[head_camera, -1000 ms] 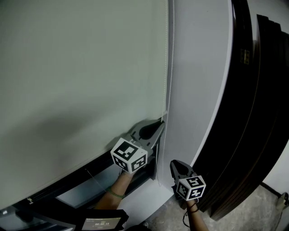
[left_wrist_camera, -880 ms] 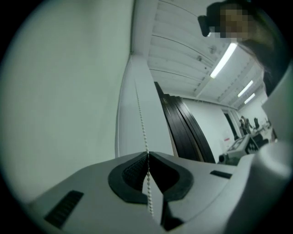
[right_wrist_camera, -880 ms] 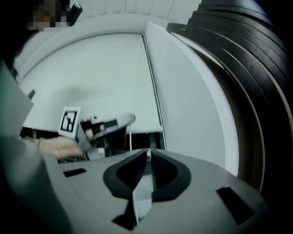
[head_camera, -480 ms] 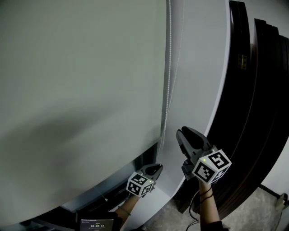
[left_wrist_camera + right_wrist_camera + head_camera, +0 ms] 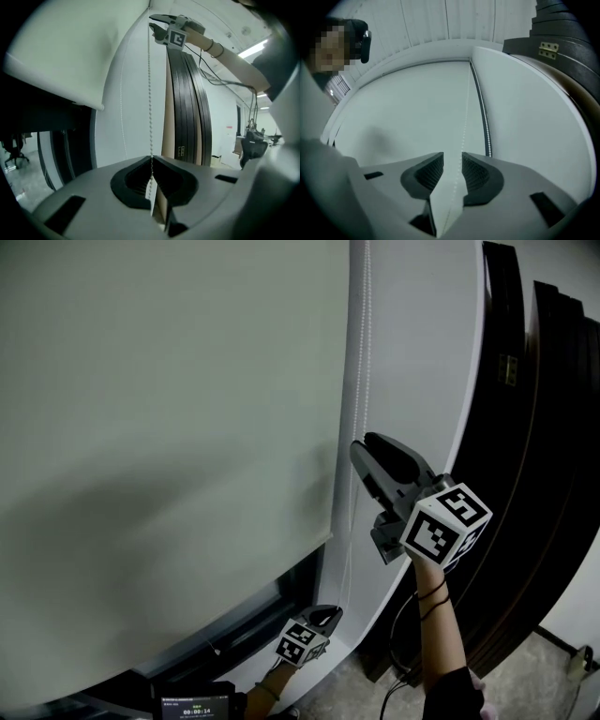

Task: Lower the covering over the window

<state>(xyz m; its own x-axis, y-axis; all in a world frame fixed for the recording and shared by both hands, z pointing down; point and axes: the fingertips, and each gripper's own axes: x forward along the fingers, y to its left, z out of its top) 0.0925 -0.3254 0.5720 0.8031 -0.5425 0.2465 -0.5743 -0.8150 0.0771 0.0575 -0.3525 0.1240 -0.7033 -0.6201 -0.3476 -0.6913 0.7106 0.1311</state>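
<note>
Roller blind covers most of the window. Left gripper clenches the bead chain at the blind's right edge; right gripper is released, jaws apart around it.

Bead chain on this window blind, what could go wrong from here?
1. The right gripper has its jaws apart around a strand of the bead chain; if the left gripper, shut on the chain lower down, lets go first, the chain could swing clear.
2. Two strands hang beside the blind; closing on the wrong one would likely raise it.
3. The left gripper is far down the chain, so a harder pull might strain it.
</note>
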